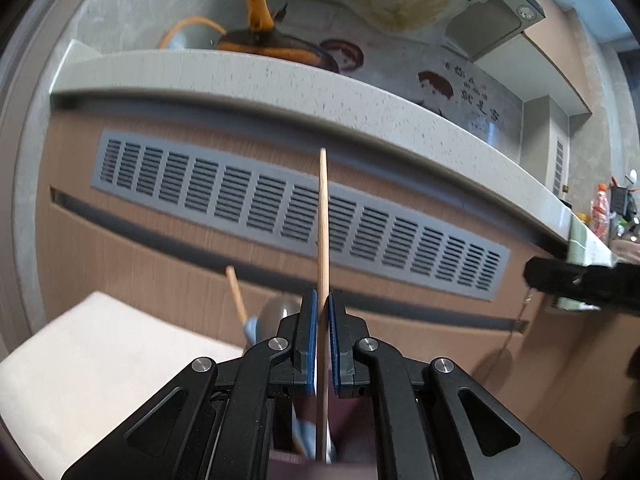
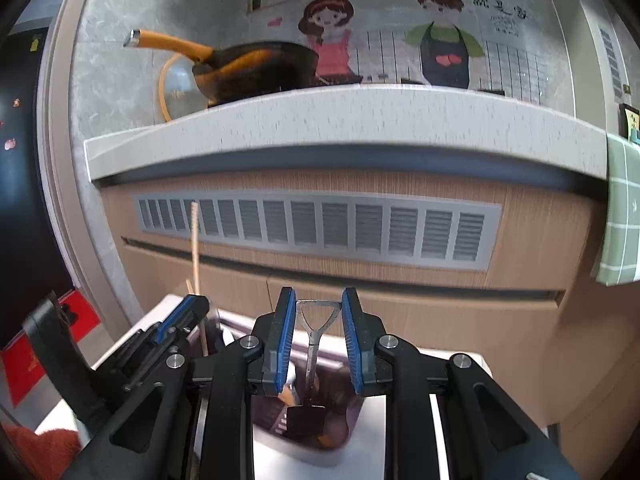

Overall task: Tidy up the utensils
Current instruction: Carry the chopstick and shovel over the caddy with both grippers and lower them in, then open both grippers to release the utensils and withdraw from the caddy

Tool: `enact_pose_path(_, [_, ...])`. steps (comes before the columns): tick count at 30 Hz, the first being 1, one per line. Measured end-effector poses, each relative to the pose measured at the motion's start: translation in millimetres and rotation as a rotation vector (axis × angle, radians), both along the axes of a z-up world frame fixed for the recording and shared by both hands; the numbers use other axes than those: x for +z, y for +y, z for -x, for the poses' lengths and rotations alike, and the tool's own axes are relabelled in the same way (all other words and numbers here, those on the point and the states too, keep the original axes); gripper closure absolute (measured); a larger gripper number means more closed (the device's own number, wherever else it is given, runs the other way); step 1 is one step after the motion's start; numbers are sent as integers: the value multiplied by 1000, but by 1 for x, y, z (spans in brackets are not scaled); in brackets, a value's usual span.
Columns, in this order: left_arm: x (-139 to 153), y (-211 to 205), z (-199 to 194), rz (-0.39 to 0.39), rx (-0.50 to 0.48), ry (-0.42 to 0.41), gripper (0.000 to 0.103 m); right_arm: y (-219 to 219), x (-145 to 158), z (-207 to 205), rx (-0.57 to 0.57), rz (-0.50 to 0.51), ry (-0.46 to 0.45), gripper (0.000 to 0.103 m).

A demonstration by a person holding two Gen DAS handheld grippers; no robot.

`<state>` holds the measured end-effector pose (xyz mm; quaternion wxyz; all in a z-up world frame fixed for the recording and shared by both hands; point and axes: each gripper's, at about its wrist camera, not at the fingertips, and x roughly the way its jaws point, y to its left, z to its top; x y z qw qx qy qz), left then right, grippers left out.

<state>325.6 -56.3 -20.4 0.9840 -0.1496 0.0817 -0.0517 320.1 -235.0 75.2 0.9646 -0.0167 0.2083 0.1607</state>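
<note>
Your left gripper (image 1: pixel 322 320) was clamped tight on a wooden chopstick (image 1: pixel 323 224), the stick standing nearly upright between the blue pads (image 1: pixel 310 344) and poking up in front of the grey vent grille (image 1: pixel 280 204). A second chopstick (image 1: pixel 237 294) leaned just to its left, beside a clear spoon (image 1: pixel 280 308). Your right gripper (image 2: pixel 318 320) stood spread wide, its fingers on either side of the triangular handle of a metal shovel-shaped spoon (image 2: pixel 310 344); whether the pads touched it, you couldn't tell. That spoon stood with its blade down in the dark utensil holder (image 2: pixel 320 412), which sat on the white surface (image 2: pixel 400 420) below the speckled countertop (image 2: pixel 360 120). Up there a pan (image 2: pixel 256 68) with an orange handle rested.
</note>
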Motion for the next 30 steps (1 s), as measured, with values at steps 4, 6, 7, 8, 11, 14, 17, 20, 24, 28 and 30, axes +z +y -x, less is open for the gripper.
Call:
enact_pose_path(4, [-2,5,13,-5,-70,56,97,0,-10,2,-3,1,30,82])
enact_pose_path(6, [-3,7,14,2,-123,105,97,2,-18,0,-3,3,58,82])
enact_pose_path(7, [-2,8,13,13,-159,133,96,4,-22,-1,-6,12,72,82])
enact_pose_path(8, [-1,9,11,20,-199,163,95,6,-26,-1,-5,18,83,82])
enact_pose_path(11, [7,11,7,10,-286,234,93,9,-35,-2,22,31,134,81])
enact_pose_path(14, [20,20,13,9,-301,264,77,0,-36,7,16,-18,147,80])
enact_pose_path(17, [35,32,31,0,-257,272,72,-11,-33,30,-17,-56,128,68])
enact_pose_path(20, [48,41,63,-45,-186,270,72,-17,-33,62,-18,-75,135,62])
enact_pose_path(24, [54,39,121,-161,-102,275,72,-18,-37,118,-2,-77,117,62])
enact_pose_path(28, [48,31,173,-253,-53,347,72,-10,-47,177,19,-71,99,62])
enact_pose_path(30, [42,28,198,-275,-22,360,72,-5,-55,205,14,-52,86,62])
